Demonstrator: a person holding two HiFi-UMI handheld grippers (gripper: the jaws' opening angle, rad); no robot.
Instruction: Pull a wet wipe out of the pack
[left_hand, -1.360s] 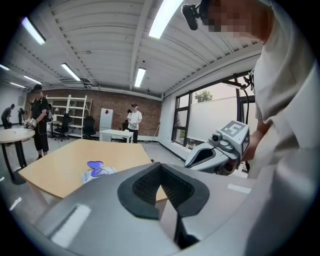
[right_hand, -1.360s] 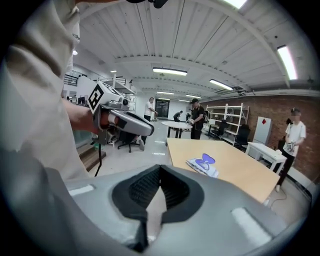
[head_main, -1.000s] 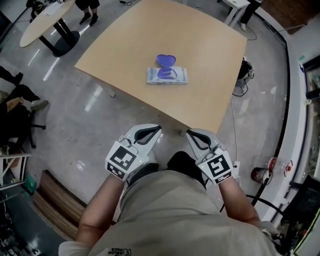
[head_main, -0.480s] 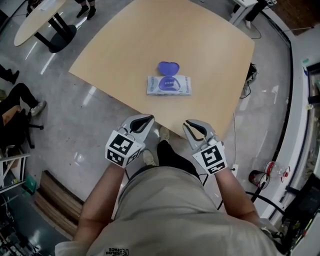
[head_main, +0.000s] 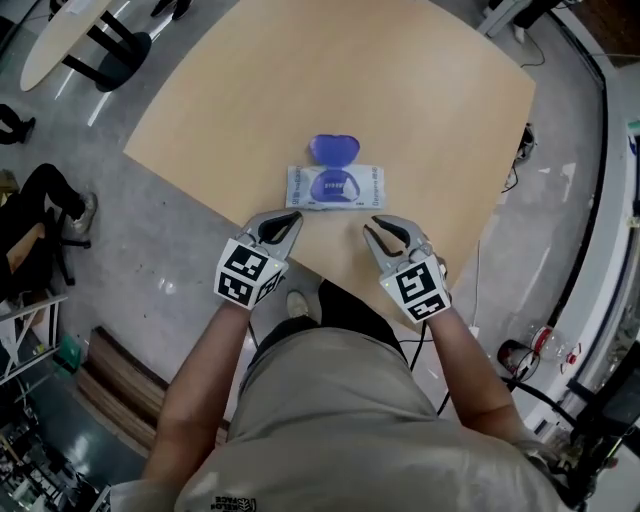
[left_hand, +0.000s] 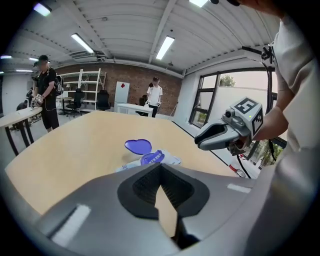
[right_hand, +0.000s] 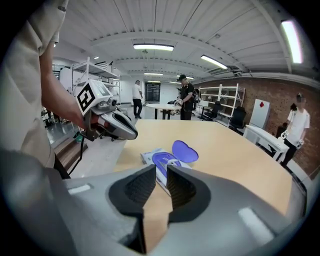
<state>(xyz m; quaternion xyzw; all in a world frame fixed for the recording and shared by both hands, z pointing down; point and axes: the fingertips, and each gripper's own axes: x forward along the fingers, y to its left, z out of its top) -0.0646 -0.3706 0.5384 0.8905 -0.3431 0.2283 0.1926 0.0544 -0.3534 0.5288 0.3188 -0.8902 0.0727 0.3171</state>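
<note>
So there's one pack of wipes (head_main: 335, 188) on the desk (head_main: 350, 80), lying flat close to the near edge, roughly halfway along it. Its one purple lid (head_main: 334, 149) is flipped open toward the far side, so the opening faces up. I can't tell whether a wipe is poking out of it.

There are two grippers, both hovering at the near edge just short of the pack and touching nothing. The left gripper (head_main: 292, 217) has its tips pressed together with nothing between them. The right gripper (head_main: 372, 230) has its jaws a narrow crack apart, also empty, and through that crack you see the pack straight ahead.

My guess on handling: the pack is light, soft and squishy, with slick film, so it'll probably slide or lift along with the wipe if nobody pins it. I'd press one gripper down on a short end, away from the opening. The wipe itself should be thin, wet and limp. Pinch whatever fold sits in the opening and pull straight up.
</note>
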